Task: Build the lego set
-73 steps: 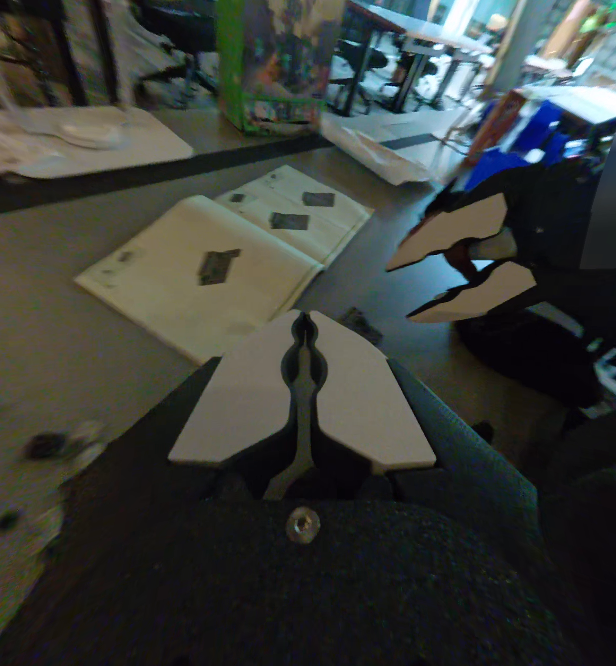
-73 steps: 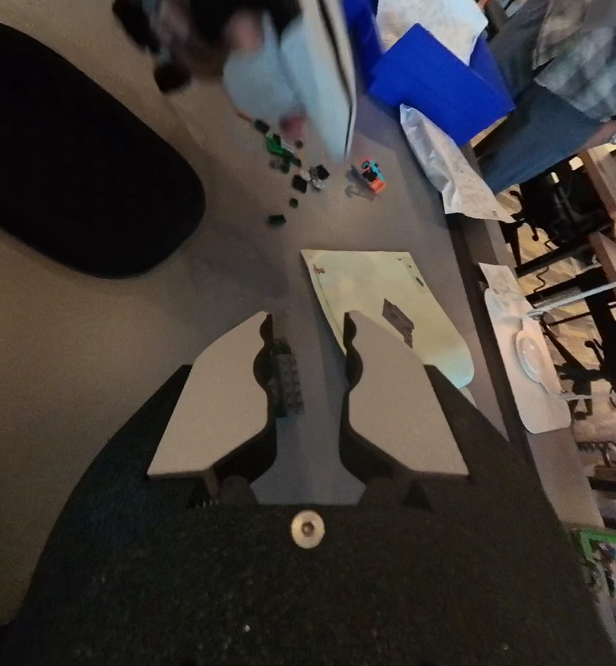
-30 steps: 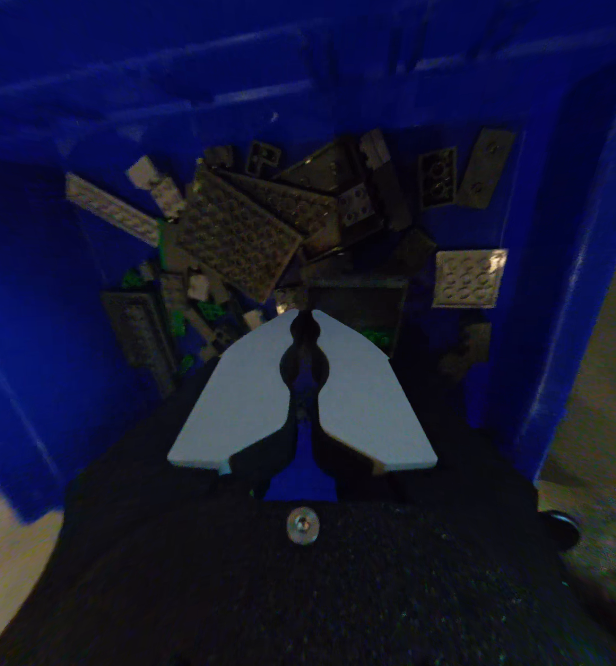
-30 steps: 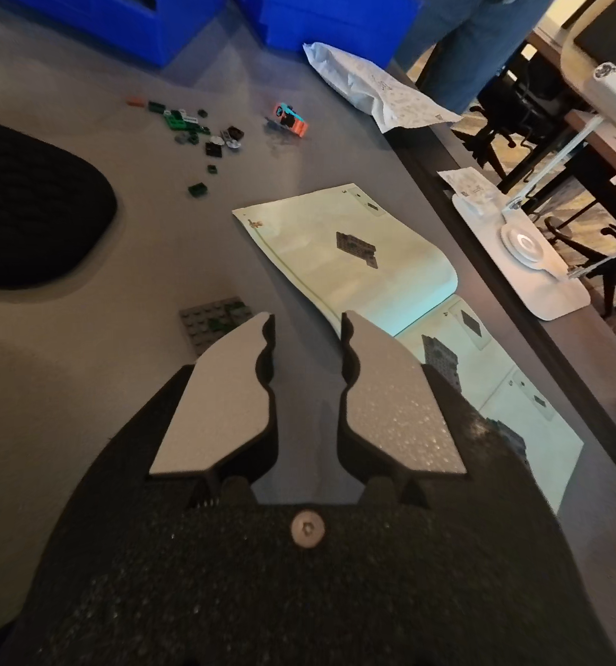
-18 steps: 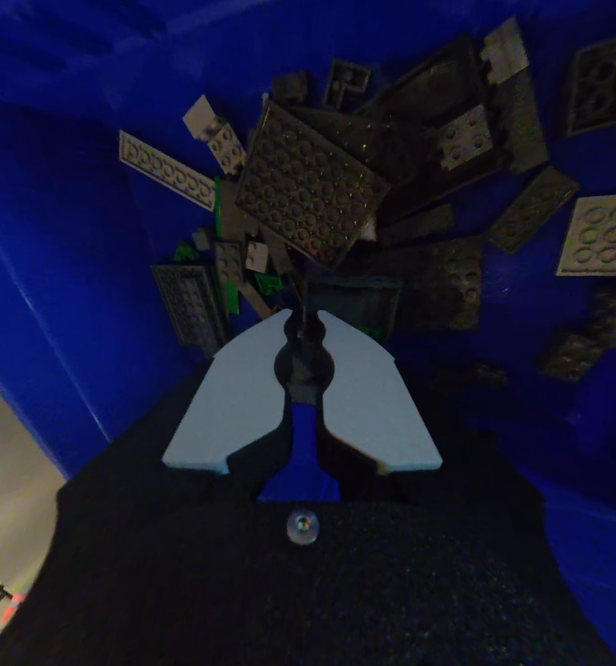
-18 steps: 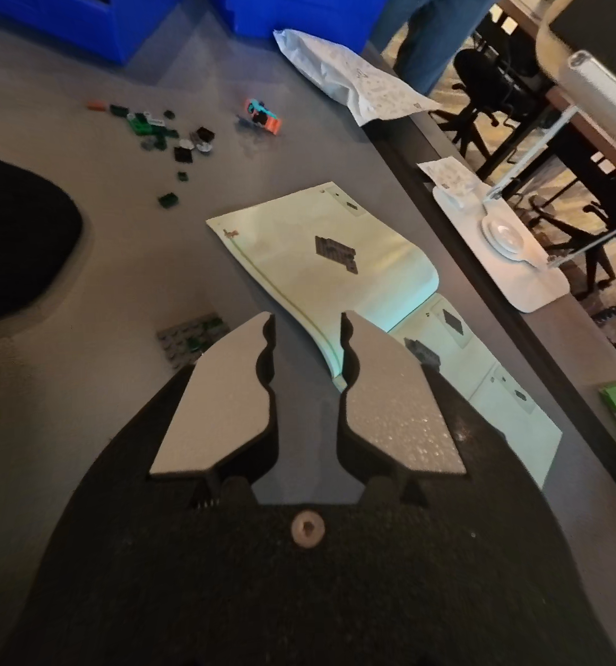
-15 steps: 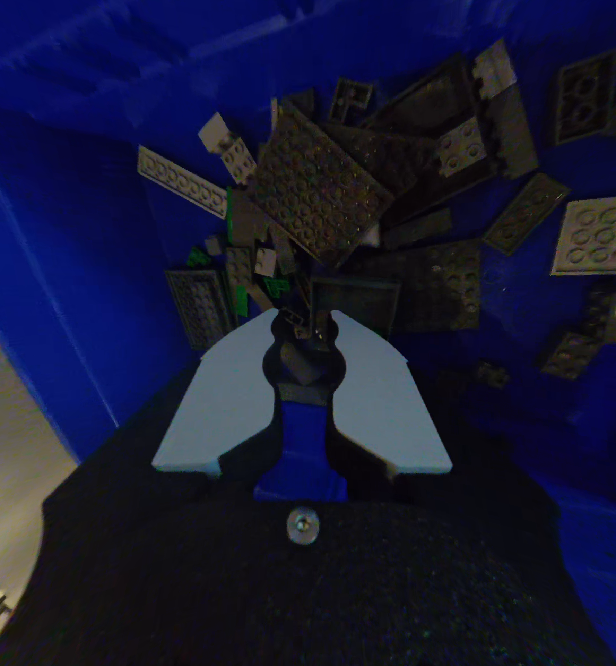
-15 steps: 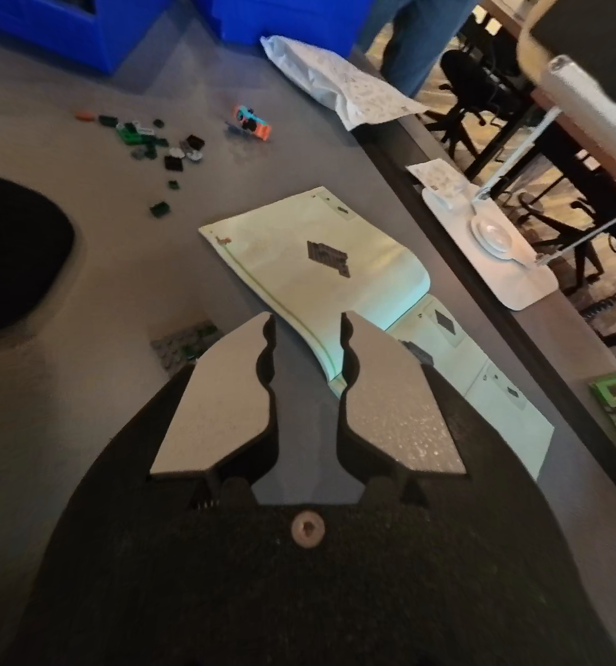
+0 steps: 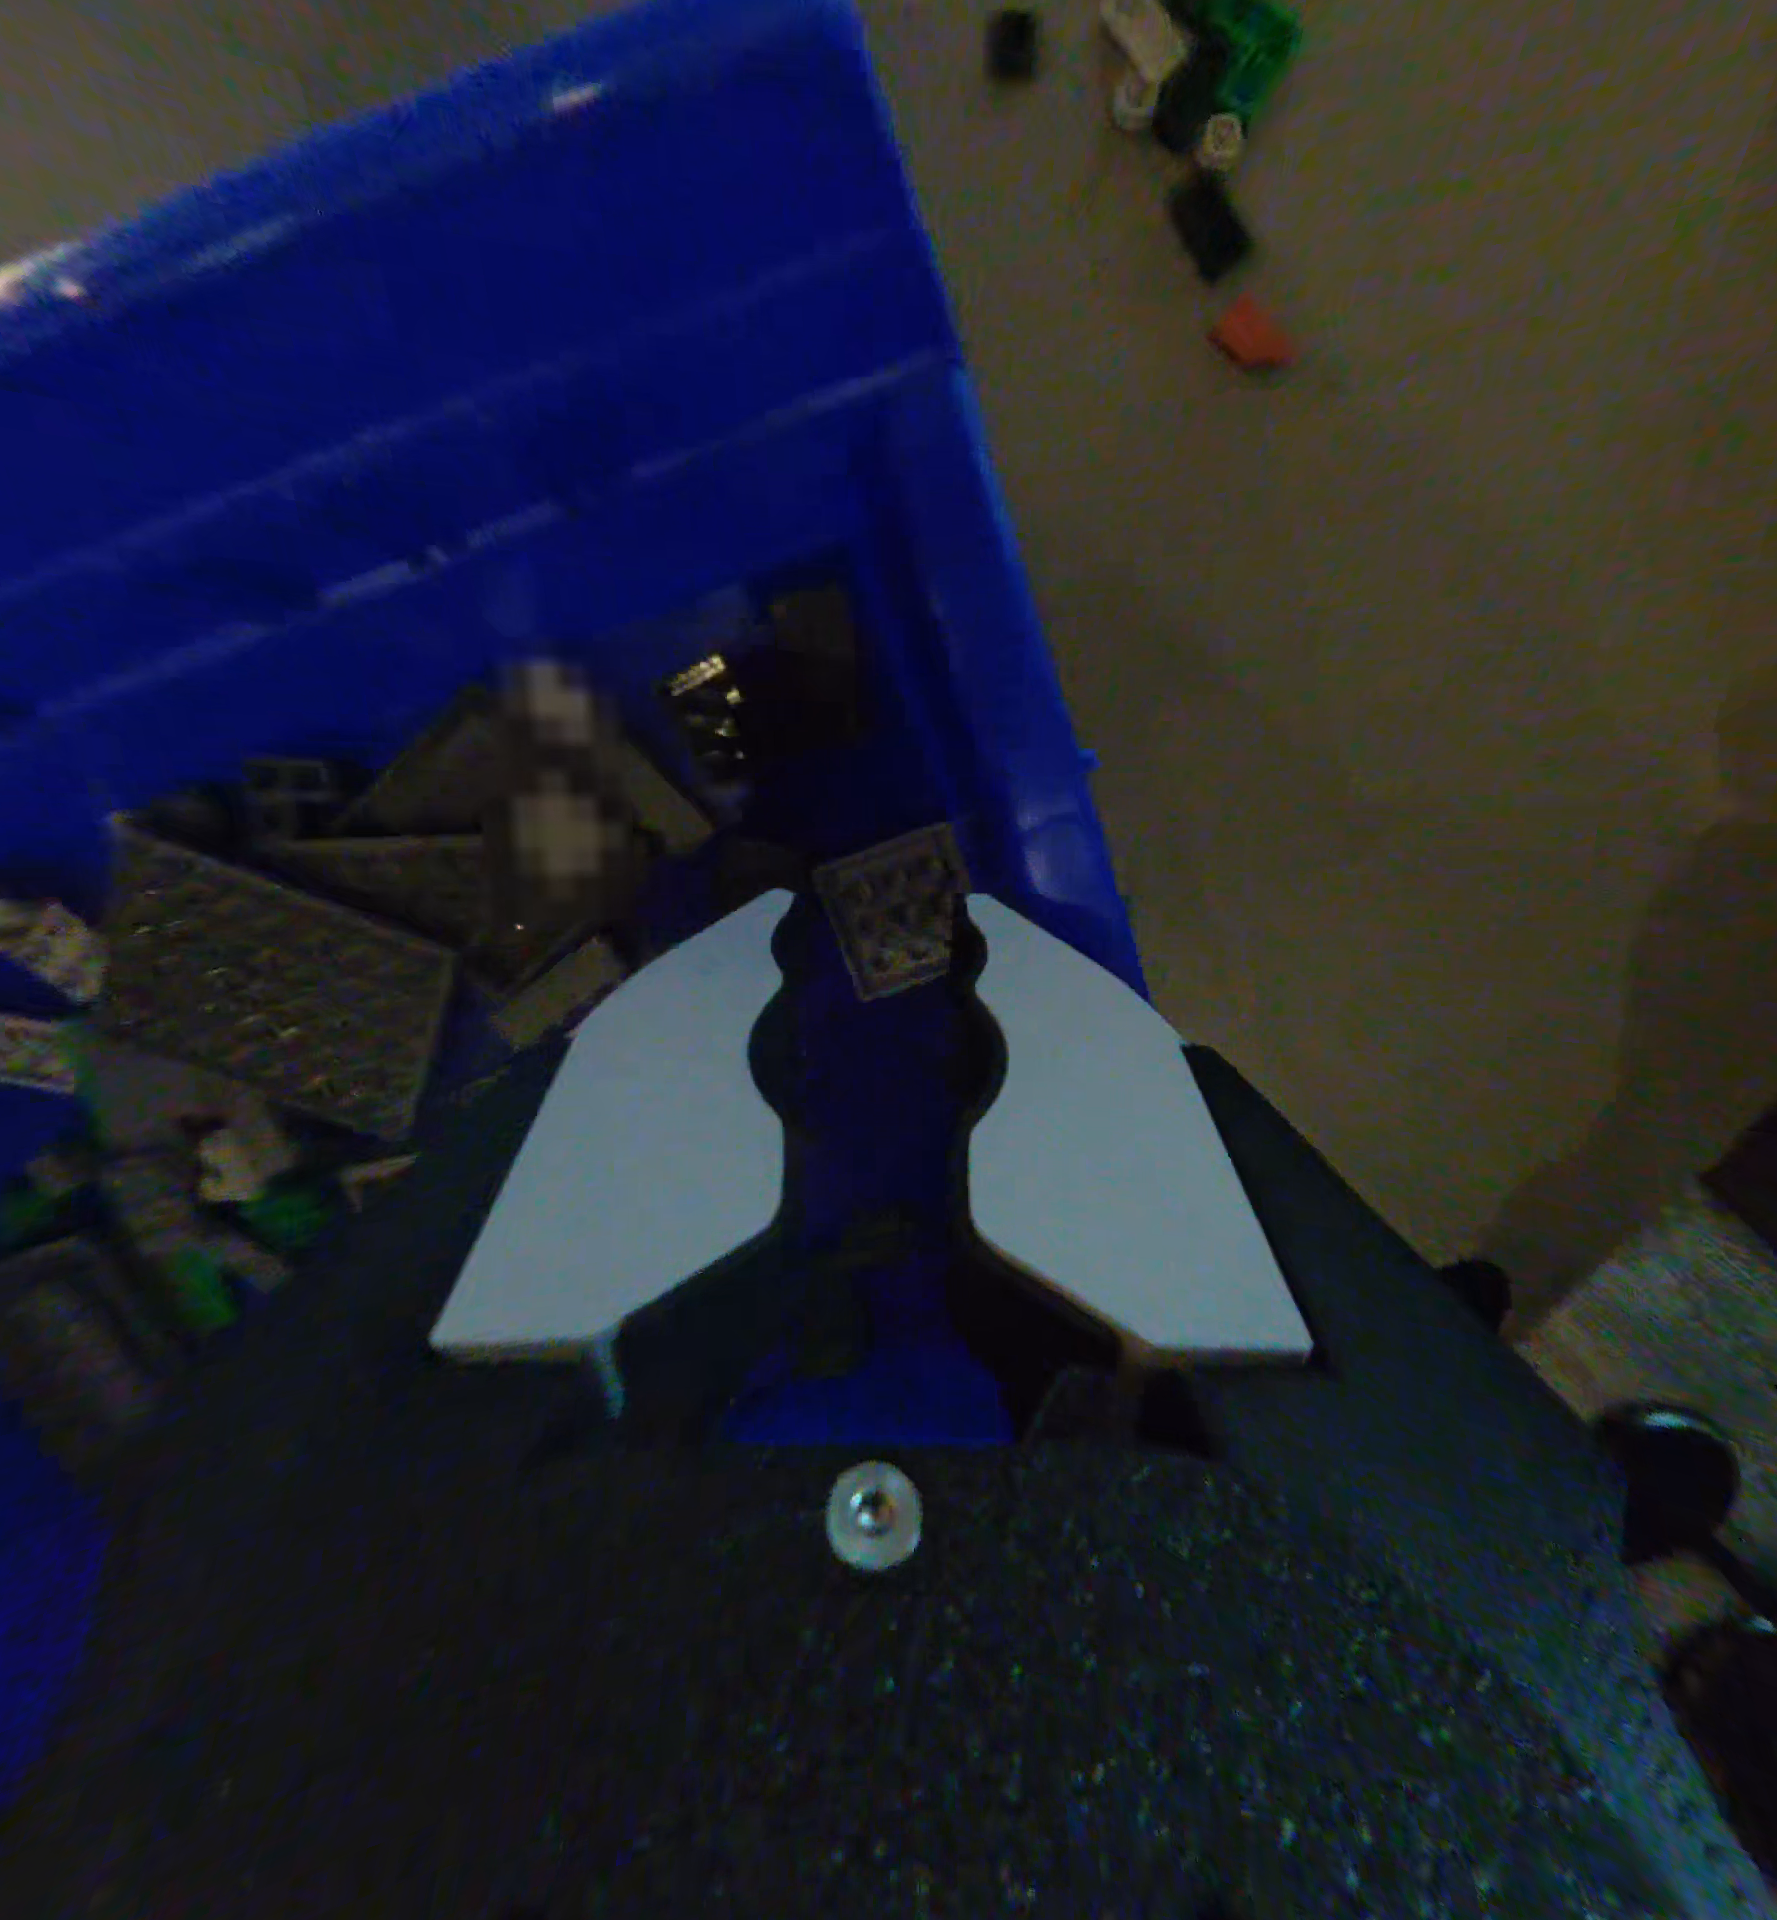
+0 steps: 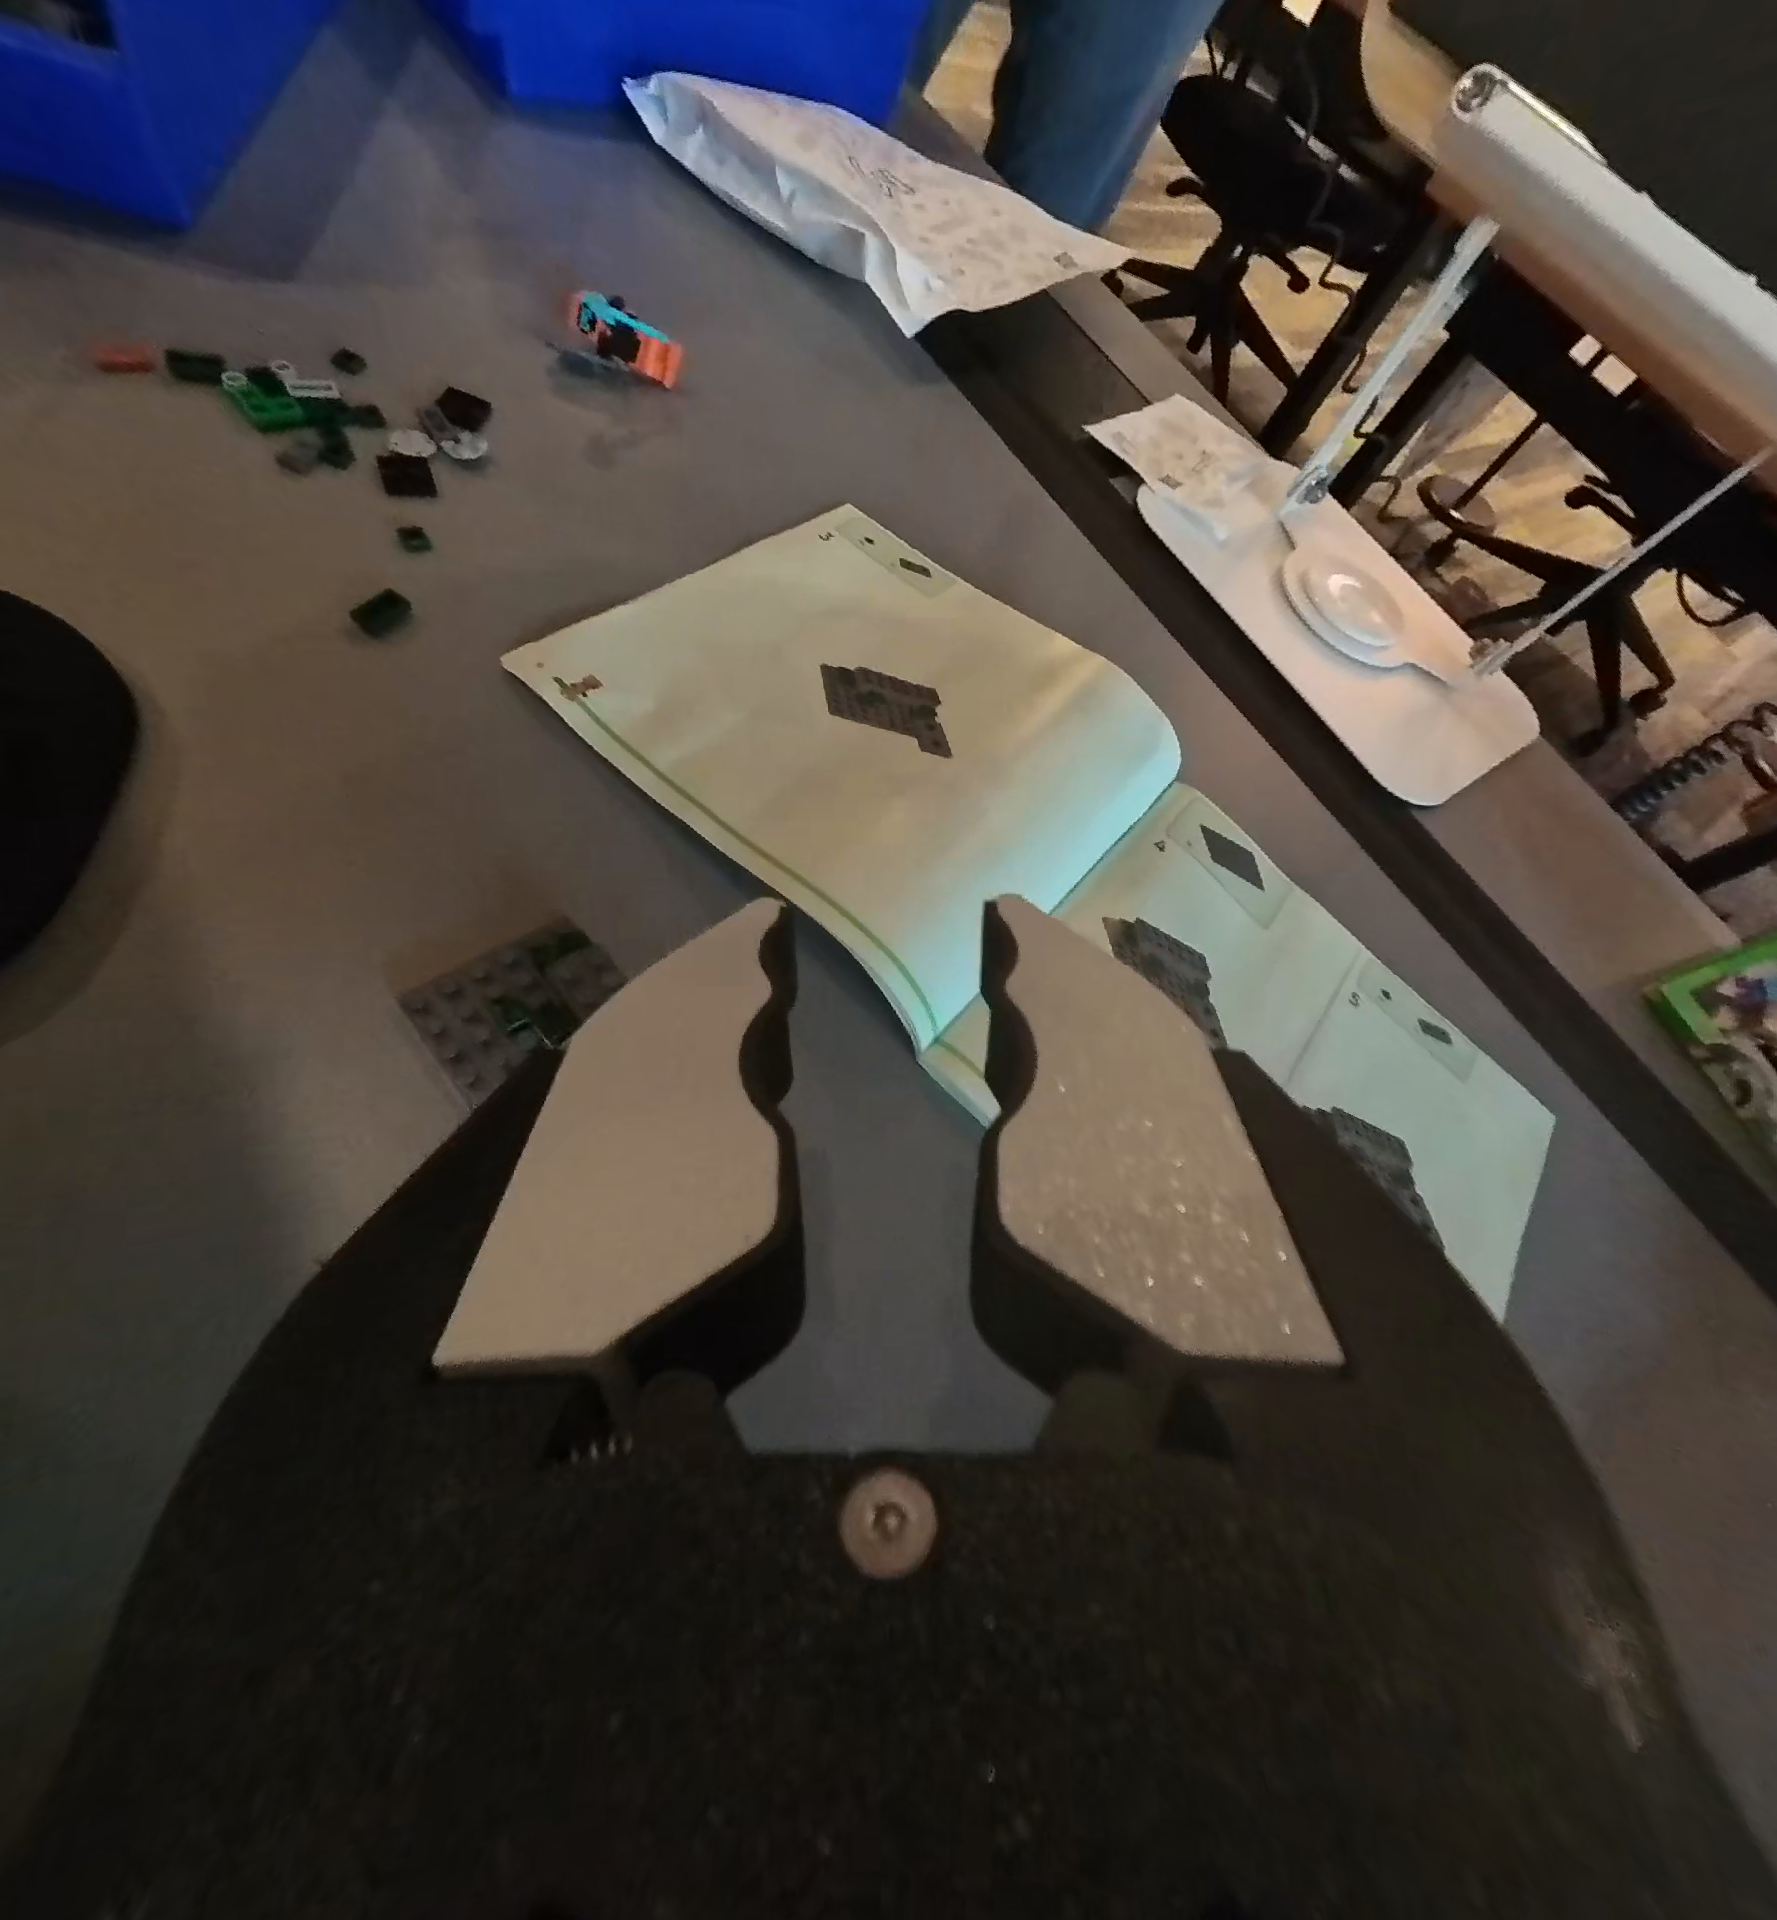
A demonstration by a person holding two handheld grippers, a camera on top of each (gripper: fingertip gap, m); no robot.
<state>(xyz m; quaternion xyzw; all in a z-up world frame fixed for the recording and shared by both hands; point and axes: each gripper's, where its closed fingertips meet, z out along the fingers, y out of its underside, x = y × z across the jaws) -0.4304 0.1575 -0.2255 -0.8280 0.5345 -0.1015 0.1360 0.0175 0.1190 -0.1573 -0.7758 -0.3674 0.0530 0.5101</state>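
Observation:
In the left wrist view my left gripper is shut on a small dark grey studded plate, held at the fingertips above the right rim of the blue bin. Several grey, dark and green plates lie in the bin. In the right wrist view my right gripper is open and empty, hovering over the near edge of the open instruction booklet. A grey plate with green pieces on it lies on the table just left of its left finger.
Loose green, black and orange pieces and a small orange-teal model lie on the grey table; they also show in the left wrist view. Blue bins and a white bag stand behind. A black rounded object is at the left. The grippers' ends are close to 45 cm from one another. Measured from the fingertips, the black rounded object is 20 cm or so from the right gripper and 30 cm from the left.
My left gripper has closed on a small grey plate, risen out of the bin and swung right over its rim. The right gripper has shifted slightly and stays open.

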